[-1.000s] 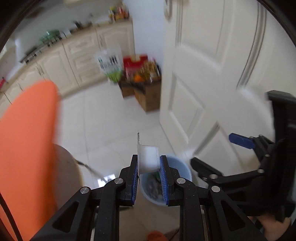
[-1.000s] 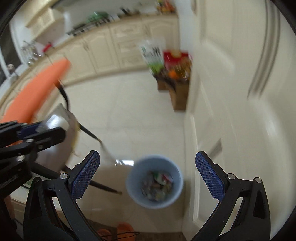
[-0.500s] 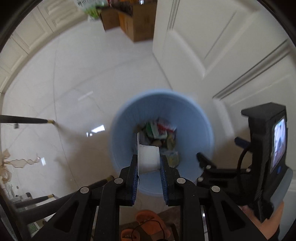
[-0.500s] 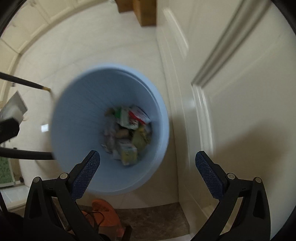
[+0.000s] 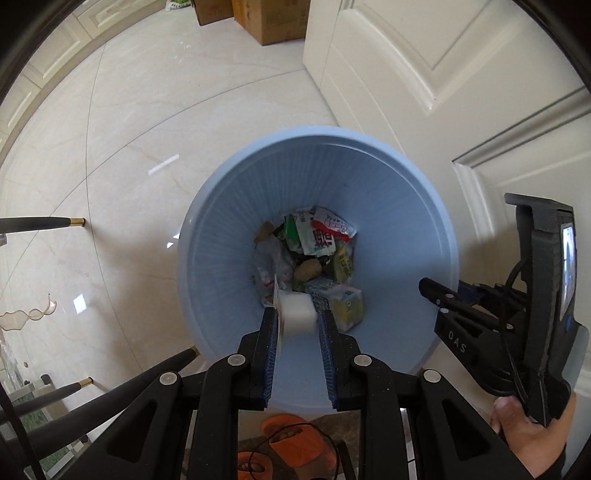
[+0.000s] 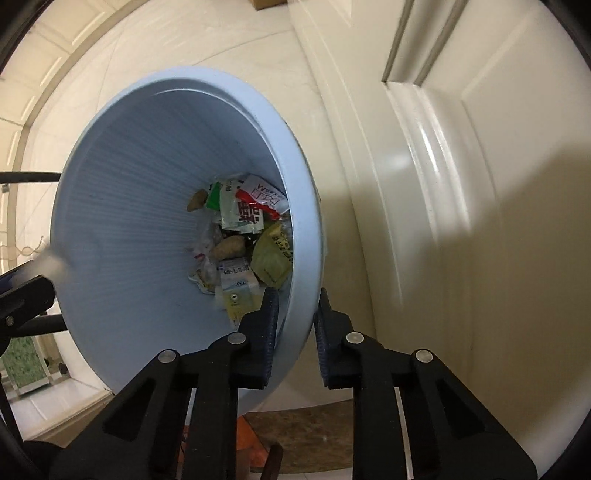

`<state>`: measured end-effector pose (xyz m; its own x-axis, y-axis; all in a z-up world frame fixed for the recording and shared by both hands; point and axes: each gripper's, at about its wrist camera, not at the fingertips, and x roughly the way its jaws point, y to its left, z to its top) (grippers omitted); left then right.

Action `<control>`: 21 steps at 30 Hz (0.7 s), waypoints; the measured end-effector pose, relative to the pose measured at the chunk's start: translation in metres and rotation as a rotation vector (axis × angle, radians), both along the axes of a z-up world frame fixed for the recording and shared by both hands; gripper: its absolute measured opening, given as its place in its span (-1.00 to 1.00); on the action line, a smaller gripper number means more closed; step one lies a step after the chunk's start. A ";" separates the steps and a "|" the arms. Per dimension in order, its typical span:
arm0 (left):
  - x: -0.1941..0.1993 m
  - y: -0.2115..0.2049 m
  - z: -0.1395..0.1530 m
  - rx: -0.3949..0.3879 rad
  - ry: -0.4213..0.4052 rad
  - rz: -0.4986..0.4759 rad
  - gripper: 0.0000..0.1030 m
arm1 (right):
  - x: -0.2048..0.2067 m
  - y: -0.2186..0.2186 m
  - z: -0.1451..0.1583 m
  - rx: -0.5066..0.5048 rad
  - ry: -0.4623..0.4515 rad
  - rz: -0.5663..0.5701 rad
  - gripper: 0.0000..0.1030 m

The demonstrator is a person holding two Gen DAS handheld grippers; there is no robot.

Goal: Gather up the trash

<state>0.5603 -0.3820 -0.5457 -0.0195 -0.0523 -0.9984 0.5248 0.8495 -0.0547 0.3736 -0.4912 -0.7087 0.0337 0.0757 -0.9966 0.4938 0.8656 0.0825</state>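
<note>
A light blue trash bin (image 5: 229,236) stands on the tile floor beside a white door; wrappers and cartons (image 5: 314,254) lie at its bottom. My left gripper (image 5: 297,317) is shut on a small white cup with a peeled lid (image 5: 297,315) and holds it over the bin's opening. My right gripper (image 6: 293,306) is shut on the bin's rim (image 6: 306,258), one finger inside and one outside, and the bin tilts toward it. The right gripper also shows in the left wrist view (image 5: 480,317) at the bin's right edge.
The white panelled door (image 6: 461,184) is close on the right. Black chair legs (image 5: 40,223) stand left of the bin. Cardboard boxes (image 5: 273,22) sit far back by the door. Orange slippers (image 5: 288,443) lie on a brown mat below.
Both grippers came down to the bin. The right gripper went from wide open to shut on the bin's rim. The left gripper still holds the white cup, now over the bin.
</note>
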 end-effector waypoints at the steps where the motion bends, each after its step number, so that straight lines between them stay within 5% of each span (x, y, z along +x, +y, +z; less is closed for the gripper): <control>1: 0.000 -0.002 -0.003 -0.001 0.005 0.004 -0.47 | -0.001 -0.001 0.001 -0.002 0.000 0.002 -0.64; 3: -0.002 0.001 0.002 0.003 0.007 0.015 -0.28 | -0.006 -0.003 -0.001 0.004 -0.002 -0.004 -0.64; 5: -0.004 0.002 0.006 0.012 0.001 0.024 0.30 | -0.006 -0.002 0.003 0.000 -0.005 -0.006 -0.64; 6: -0.005 0.004 0.010 0.016 -0.013 0.026 0.36 | -0.002 -0.002 0.007 -0.010 -0.008 -0.004 -0.64; 10: -0.008 0.010 0.022 0.032 -0.025 0.042 0.40 | -0.002 0.005 0.033 -0.048 -0.025 0.012 -0.49; 17: -0.027 0.037 0.095 0.013 -0.137 0.101 0.40 | -0.015 0.029 0.136 -0.050 -0.149 -0.019 0.73; 21: -0.051 0.055 0.155 -0.049 -0.256 0.121 0.40 | -0.028 0.056 0.219 -0.084 -0.257 0.003 0.86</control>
